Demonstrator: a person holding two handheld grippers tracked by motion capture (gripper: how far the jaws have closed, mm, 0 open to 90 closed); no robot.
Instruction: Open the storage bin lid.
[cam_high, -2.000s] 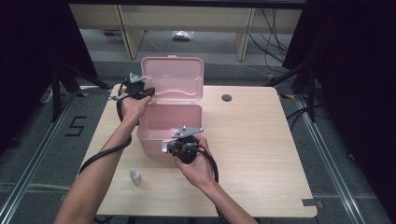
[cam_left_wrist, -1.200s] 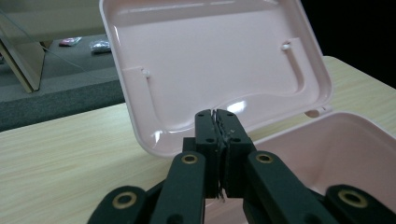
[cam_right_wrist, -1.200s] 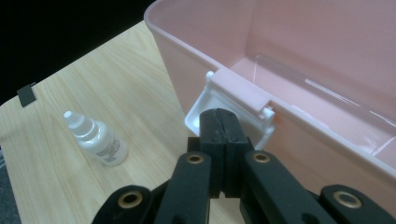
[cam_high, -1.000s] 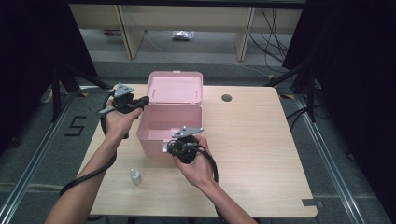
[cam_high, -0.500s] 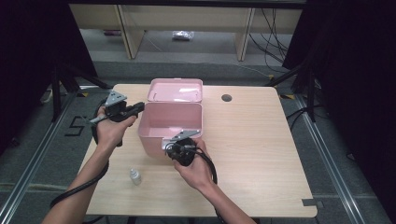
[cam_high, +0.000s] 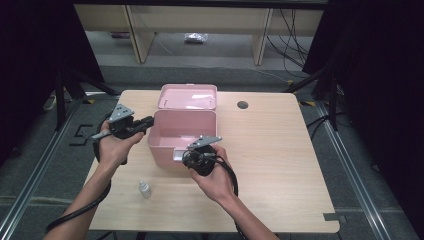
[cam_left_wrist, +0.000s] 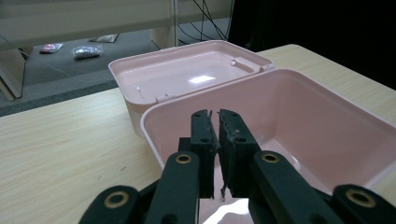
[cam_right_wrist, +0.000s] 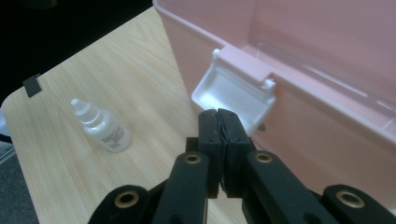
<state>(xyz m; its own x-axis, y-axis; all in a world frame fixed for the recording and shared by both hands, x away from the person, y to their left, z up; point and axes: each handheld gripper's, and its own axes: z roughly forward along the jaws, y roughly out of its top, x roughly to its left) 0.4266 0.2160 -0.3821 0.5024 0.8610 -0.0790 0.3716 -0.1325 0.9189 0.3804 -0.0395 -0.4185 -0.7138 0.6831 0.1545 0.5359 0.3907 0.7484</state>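
Observation:
A pink box (cam_high: 182, 131) stands open on the table, its lid (cam_high: 188, 96) laid back flat behind it; the inside (cam_left_wrist: 303, 121) looks empty. My left gripper (cam_high: 150, 120) hovers at the box's left rim. Its jaws (cam_left_wrist: 214, 114) have just been opening and show a narrow slit with nothing between them. My right gripper (cam_high: 185, 159) sits at the box's front wall, shut and empty (cam_right_wrist: 218, 112), just below the white latch (cam_right_wrist: 233, 95). A small clear dropper bottle (cam_high: 144, 189) stands on the table left of it (cam_right_wrist: 100, 126).
The wooden table (cam_high: 280, 165) has a round cable hole (cam_high: 242, 105) at the back and a strip of tape (cam_high: 332, 217) at the front right corner. Shelving legs and cables lie on the floor beyond. Dark curtains flank both sides.
The lid went from upright to lying flat behind the box. My left gripper drew away from it, leftward and toward the person. The right gripper has kept its place.

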